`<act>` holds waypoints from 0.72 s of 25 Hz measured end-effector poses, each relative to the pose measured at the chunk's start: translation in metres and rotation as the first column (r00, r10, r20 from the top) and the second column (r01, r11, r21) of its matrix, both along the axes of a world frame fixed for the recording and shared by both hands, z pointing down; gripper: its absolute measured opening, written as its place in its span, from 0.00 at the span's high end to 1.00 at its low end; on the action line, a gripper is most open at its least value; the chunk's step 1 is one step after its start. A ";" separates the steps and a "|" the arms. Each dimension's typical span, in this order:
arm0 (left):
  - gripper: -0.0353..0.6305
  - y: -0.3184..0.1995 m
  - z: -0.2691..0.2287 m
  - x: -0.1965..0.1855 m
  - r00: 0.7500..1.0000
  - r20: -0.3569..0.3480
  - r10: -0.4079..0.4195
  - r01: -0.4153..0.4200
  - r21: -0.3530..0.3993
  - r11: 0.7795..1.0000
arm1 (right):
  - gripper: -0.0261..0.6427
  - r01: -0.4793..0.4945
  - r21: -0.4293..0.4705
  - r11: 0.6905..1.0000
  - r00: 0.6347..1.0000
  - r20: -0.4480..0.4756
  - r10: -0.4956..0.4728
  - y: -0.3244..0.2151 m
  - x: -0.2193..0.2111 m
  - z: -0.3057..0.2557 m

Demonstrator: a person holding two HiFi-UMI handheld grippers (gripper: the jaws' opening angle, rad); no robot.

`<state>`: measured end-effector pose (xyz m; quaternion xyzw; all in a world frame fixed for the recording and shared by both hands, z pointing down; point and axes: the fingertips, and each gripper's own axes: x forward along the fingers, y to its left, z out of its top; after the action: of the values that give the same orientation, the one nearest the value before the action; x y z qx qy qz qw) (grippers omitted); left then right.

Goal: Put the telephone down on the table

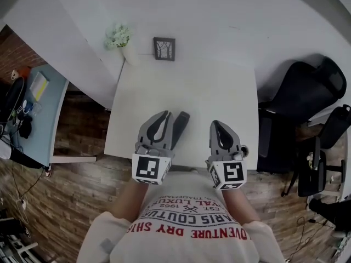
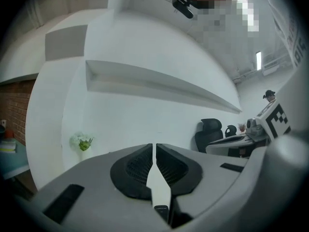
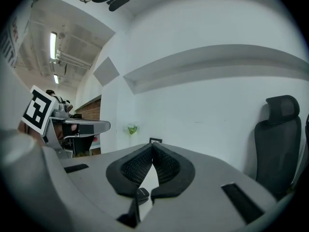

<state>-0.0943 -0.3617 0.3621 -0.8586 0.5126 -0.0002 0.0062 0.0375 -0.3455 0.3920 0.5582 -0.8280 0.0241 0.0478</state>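
Note:
A dark, slim telephone (image 1: 180, 127) lies flat on the white table (image 1: 186, 86), close against the right side of my left gripper (image 1: 163, 114). That gripper hovers over the table's near edge, shut, with nothing between its jaws (image 2: 154, 151). My right gripper (image 1: 218, 124) sits a hand's width to the right of the phone, also over the near edge. It is shut and empty, its pads meeting at the tip (image 3: 152, 149). Neither gripper view shows the telephone.
A vase of white flowers (image 1: 119, 37) and a small picture frame (image 1: 164, 48) stand at the table's far edge. Black office chairs (image 1: 307, 92) crowd the right side. A cluttered pale-blue desk (image 1: 38, 108) stands at the left, over wood flooring.

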 end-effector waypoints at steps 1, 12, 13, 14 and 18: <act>0.91 0.001 0.000 0.000 1.000 0.003 0.000 0.000 -0.002 1.000 | 0.92 0.001 0.003 1.000 1.000 -0.005 -0.001 0.002 -0.001 0.000; 0.91 0.009 -0.004 0.003 1.000 0.020 0.009 -0.009 0.008 1.000 | 0.92 -0.006 0.003 1.000 0.999 -0.044 0.006 0.010 -0.007 -0.003; 0.91 0.009 -0.003 0.002 1.000 0.019 0.007 -0.007 0.007 1.000 | 0.92 -0.008 0.002 1.000 0.999 -0.045 0.008 0.011 -0.006 -0.003; 0.91 0.009 -0.003 0.002 1.000 0.018 0.006 -0.006 0.006 1.000 | 0.92 -0.009 0.001 1.000 0.999 -0.045 0.009 0.011 -0.006 -0.002; 0.91 0.012 0.000 0.004 1.000 0.025 0.003 -0.003 -0.004 1.000 | 0.92 -0.012 -0.011 1.000 0.999 -0.042 0.012 0.013 -0.004 0.001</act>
<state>-0.0903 -0.3502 0.3618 -0.8593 0.5113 -0.0119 0.0108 0.0333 -0.3322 0.3930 0.5632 -0.8233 0.0174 0.0683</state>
